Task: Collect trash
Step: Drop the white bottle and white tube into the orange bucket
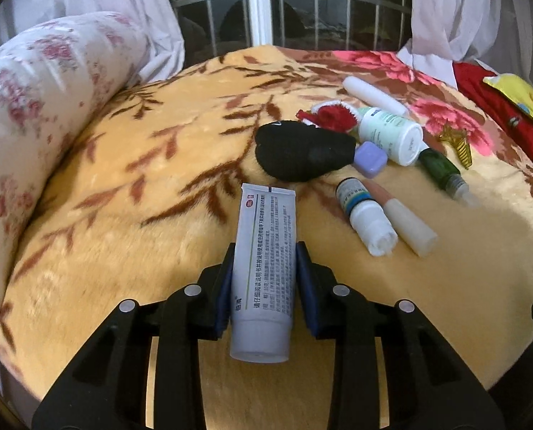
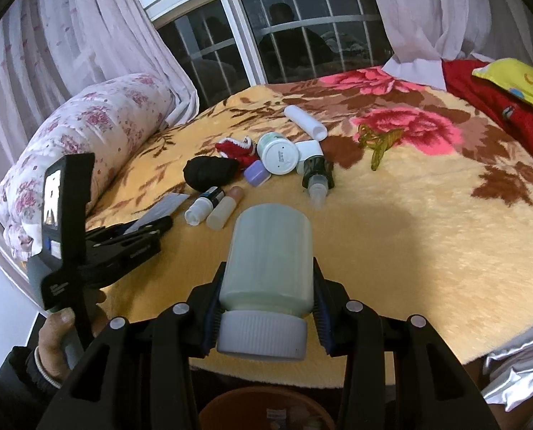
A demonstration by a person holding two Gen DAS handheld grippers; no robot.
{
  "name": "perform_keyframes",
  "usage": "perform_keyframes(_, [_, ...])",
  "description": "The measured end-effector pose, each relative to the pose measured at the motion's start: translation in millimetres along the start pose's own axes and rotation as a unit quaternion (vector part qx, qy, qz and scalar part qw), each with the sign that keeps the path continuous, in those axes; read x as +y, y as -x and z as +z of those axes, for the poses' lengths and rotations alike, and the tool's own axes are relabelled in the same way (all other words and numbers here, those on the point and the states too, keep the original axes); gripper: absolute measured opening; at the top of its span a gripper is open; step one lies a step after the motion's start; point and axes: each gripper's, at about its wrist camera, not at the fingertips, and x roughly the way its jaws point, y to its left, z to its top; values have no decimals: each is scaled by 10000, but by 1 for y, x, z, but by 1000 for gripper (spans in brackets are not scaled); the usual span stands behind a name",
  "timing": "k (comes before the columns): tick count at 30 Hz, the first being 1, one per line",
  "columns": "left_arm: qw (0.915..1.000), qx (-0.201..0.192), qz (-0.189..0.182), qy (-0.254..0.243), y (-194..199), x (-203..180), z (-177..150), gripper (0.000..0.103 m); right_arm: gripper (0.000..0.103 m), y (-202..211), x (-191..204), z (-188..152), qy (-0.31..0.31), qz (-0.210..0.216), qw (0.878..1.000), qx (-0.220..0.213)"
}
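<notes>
Tube in left claw, near blanket edge.

Home bedroom, floral blanket, pillow, curtained window

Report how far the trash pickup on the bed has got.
Nothing visibly binned yet. In hand: the left gripper is clamped on a white tube, and the right gripper holds a pale bottle above a brown bin. Left on the blanket: several small bottles, a black sock and a purple cap.
</notes>
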Motion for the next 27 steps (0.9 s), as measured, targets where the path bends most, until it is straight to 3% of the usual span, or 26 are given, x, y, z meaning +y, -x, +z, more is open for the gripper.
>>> perform_keyframes(9, [9994,-322,-66,137,50,-4,-16,31,42,20,9,-22,125,42,9999,27])
perform_keyframes(17, [9979,-387,-472,199,98,-6,-47,31,42,45,20,-45,274,116,9996,17])
perform_keyframes(20, [9961,-305,-810,159,113,-8,-67,31,42,53,21,-59,363,127,9992,100])
perform_keyframes(27, [9937,132,-1074,-290,115,-20,-115,31,42,55,21,-92,604,99,9971,451])
